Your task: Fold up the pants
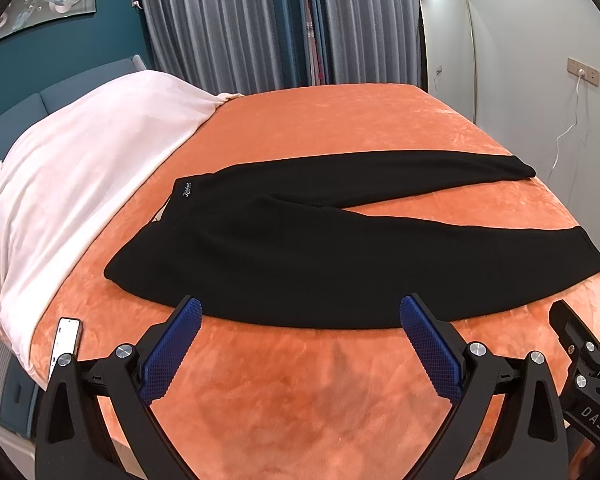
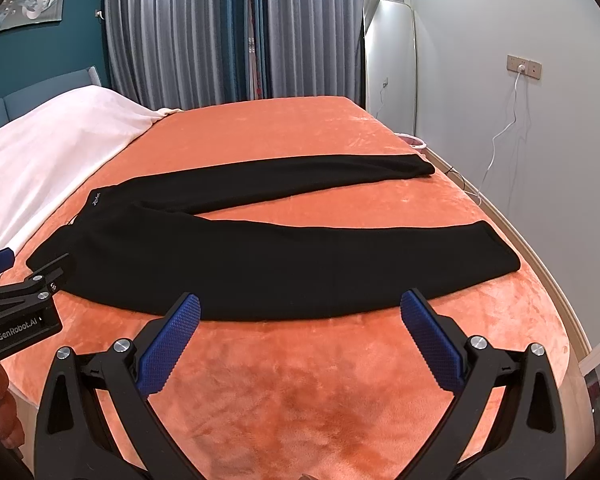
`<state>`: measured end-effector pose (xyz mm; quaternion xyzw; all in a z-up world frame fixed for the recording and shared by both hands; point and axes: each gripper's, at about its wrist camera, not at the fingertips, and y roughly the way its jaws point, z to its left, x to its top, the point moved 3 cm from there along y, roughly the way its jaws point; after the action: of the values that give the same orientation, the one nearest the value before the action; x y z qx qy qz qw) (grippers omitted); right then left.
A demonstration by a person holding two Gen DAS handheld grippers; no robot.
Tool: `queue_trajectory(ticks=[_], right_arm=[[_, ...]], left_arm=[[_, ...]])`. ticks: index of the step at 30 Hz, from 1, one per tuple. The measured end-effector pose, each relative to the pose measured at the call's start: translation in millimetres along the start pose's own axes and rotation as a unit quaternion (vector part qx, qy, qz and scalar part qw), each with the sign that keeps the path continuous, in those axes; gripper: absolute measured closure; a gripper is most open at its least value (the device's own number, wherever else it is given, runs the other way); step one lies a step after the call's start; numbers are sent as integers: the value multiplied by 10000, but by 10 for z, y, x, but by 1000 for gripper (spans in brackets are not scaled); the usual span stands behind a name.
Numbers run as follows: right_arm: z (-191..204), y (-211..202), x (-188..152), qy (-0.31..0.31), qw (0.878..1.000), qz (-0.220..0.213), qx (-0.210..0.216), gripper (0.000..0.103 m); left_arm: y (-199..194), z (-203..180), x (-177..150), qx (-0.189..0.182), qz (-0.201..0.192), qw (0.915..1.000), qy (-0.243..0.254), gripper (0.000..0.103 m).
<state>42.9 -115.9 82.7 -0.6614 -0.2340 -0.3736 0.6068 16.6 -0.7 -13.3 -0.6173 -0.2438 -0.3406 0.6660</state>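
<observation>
While both tools hang short of the cloth, the findings run left to right as follows.

Waistband end: the pants [image 1: 284, 240] lie flat on the orange blanket [image 1: 300, 392], waistband [image 1: 148, 236] toward the white cover [image 1: 84, 168] at the left.

Left gripper [image 1: 300, 312]: fingers spread wide, nothing between them; tips just short of the near edge of the cloth, about level with the hip and thigh.

Long axis: runs left to right across both views, square to the fingers of each tool.

Legs: two, splayed in a narrow V; near leg directly ahead of the tools, far leg beyond it.

Right gripper [image 2: 300, 310]: fingers likewise spread and bare; aimed at the near leg around the knee, its cuff [image 2: 500, 248] further right.

Nearer hand: left for the waistband, right for the cuffs.

Judgement: folding not yet begun; near leg onto far leg looks the likely first fold.

Phone [image 1: 66, 340]: left of the left tool, apart from the cloth.
</observation>
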Motion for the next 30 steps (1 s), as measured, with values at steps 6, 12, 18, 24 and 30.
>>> queue_trajectory(ticks=[6, 12, 18, 24, 30], right_arm=[[5, 2, 4, 3, 10000, 5, 10, 5], [28, -16, 34, 3, 10000, -7, 27, 5], [19, -18, 32, 31, 10000, -9, 36, 5], [34, -32, 19, 21, 10000, -15, 47, 5], [54, -32, 21, 16, 10000, -11, 38, 5]], left_arm=[[6, 12, -29, -19, 8, 10000, 20, 5], [2, 29, -44, -10, 2, 10000, 0, 5], [-4, 35, -48, -12, -1, 10000, 20, 5], [-8, 46, -58, 2, 8, 10000, 0, 5], [-16, 25, -69, 14, 7, 10000, 0, 5]])
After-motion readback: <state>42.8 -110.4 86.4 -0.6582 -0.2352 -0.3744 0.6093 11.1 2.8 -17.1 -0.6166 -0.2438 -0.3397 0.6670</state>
